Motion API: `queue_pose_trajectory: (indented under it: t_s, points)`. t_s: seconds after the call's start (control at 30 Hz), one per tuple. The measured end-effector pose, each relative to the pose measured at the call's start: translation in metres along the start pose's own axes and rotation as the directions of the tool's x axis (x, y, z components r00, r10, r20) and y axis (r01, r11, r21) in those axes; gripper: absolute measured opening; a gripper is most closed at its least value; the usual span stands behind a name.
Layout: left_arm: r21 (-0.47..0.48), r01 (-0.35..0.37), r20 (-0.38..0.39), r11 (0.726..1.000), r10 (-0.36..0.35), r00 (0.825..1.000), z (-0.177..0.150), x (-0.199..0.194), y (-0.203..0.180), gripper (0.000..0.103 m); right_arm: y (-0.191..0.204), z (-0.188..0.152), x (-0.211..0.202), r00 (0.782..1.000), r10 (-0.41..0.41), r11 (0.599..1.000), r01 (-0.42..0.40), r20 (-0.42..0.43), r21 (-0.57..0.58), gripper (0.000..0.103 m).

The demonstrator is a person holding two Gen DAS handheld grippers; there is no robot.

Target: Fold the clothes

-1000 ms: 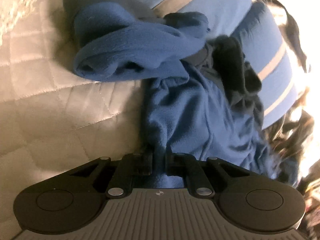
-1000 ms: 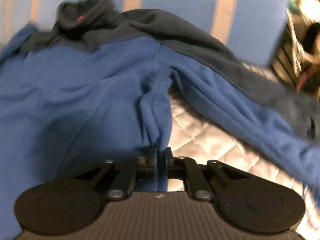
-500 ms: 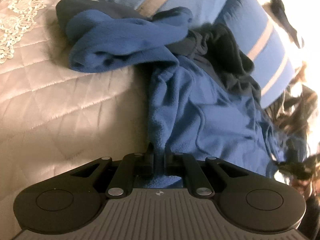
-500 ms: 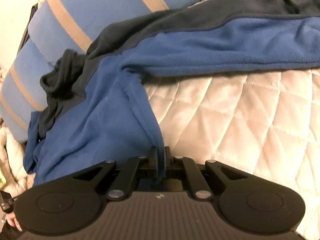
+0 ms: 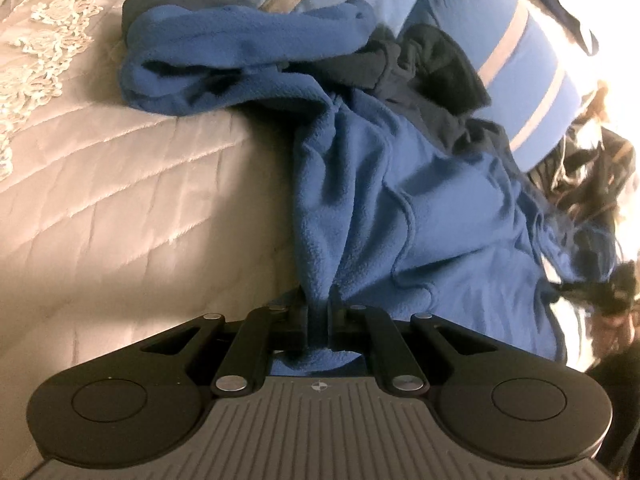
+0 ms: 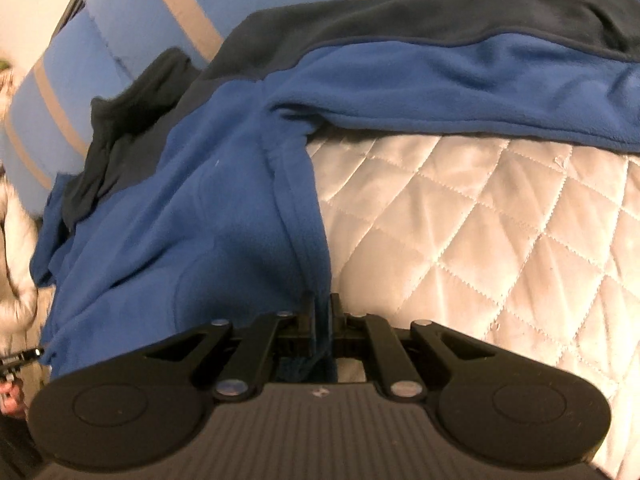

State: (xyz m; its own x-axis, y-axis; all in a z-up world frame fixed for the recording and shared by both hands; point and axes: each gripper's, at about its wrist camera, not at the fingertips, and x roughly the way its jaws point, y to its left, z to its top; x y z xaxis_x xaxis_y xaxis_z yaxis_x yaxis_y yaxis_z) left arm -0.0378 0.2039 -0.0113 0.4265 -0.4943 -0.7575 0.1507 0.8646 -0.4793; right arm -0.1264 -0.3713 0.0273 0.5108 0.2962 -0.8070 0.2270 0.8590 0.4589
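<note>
My left gripper (image 5: 318, 312) is pinched tight on a bunched edge of the blue fleece (image 5: 420, 208), and my right gripper (image 6: 320, 320) pinches another edge of the fleece (image 6: 192, 220) the same way. The fleece lies on the quilted bedspread (image 5: 120, 208), its dark collar (image 5: 436, 68) against a striped blue pillow (image 5: 516, 40). One sleeve (image 6: 460, 96) stretches across the bedspread (image 6: 500, 240); the other sleeve (image 5: 224, 64) lies crumpled.

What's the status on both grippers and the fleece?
Left gripper and right gripper both shut on blue fleece. Fleece rumpled on quilted bed. Striped pillow behind it.
</note>
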Motion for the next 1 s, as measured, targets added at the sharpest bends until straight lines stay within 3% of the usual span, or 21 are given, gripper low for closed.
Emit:
queue_pose_trajectory:
  t_s: [0.13,0.17,0.27,0.33,0.37,0.43,0.5,0.67,0.77,0.87,0.9,0.93,0.97,1.0]
  points:
    - [0.015,-0.009,-0.003,1.0,0.009,1.0,0.004,-0.002,-0.001,0.013,0.01,0.012,0.0,0.998,-0.035,0.996,0.03,-0.054,-0.084,0.006]
    - [0.023,-0.016,0.002,1.0,0.016,1.0,0.008,-0.002,-0.003,0.014,0.013,0.015,0.0,0.997,-0.048,0.993,0.04,-0.065,-0.109,0.023]
    - [0.05,-0.041,0.028,0.998,0.04,0.999,0.018,-0.003,-0.011,0.027,0.021,0.031,-0.006,0.997,-0.073,0.985,0.067,-0.029,-0.156,0.055]
    - [0.044,-0.026,0.081,0.999,0.022,0.997,0.026,-0.009,-0.011,0.037,0.021,0.042,-0.011,0.999,-0.04,0.989,0.043,0.026,-0.139,0.07]
    - [0.026,0.011,0.109,1.0,-0.014,0.994,0.031,-0.011,-0.01,0.039,0.021,0.047,-0.014,0.998,-0.023,0.991,0.03,0.054,-0.129,0.072]
    - [-0.013,0.076,0.154,0.997,-0.073,0.985,0.042,-0.011,-0.008,0.049,0.02,0.058,-0.014,0.995,0.0,0.994,0.011,0.1,-0.107,0.072]
    - [-0.048,0.086,0.173,0.995,-0.077,0.982,0.054,-0.002,-0.007,0.053,0.018,0.069,-0.007,0.991,0.001,0.997,0.009,0.131,-0.072,0.072]
    - [-0.128,0.073,0.185,0.989,-0.049,0.982,0.082,0.032,0.001,0.053,0.007,0.088,0.014,0.983,0.01,1.0,-0.013,0.184,0.019,0.072]
    - [-0.227,0.055,0.188,0.972,-0.012,0.982,0.092,0.05,0.013,0.053,0.009,0.094,0.026,0.976,-0.025,0.999,0.016,0.217,0.041,0.072]
    - [-0.304,0.097,0.214,0.948,-0.031,0.976,0.097,0.06,0.024,0.045,0.013,0.1,0.04,0.971,-0.04,0.999,0.032,0.238,0.038,0.071]
    - [-0.329,0.111,0.223,0.938,-0.037,0.974,0.098,0.063,0.027,0.02,0.014,0.1,0.042,0.969,-0.039,0.999,0.031,0.243,0.037,0.069]
    - [-0.354,0.125,0.232,0.927,-0.042,0.972,0.1,0.066,0.031,0.008,0.013,0.102,0.043,0.968,-0.036,0.999,0.026,0.25,0.044,0.051]
    - [-0.378,0.139,0.241,0.915,-0.048,0.969,0.102,0.069,0.034,0.007,0.012,0.103,0.045,0.967,-0.042,0.998,0.03,0.25,0.052,0.028]
    - [-0.378,0.126,0.263,0.917,-0.024,0.964,0.104,0.064,0.035,0.007,0.011,0.103,0.046,0.967,-0.048,0.998,0.034,0.249,0.06,0.015]
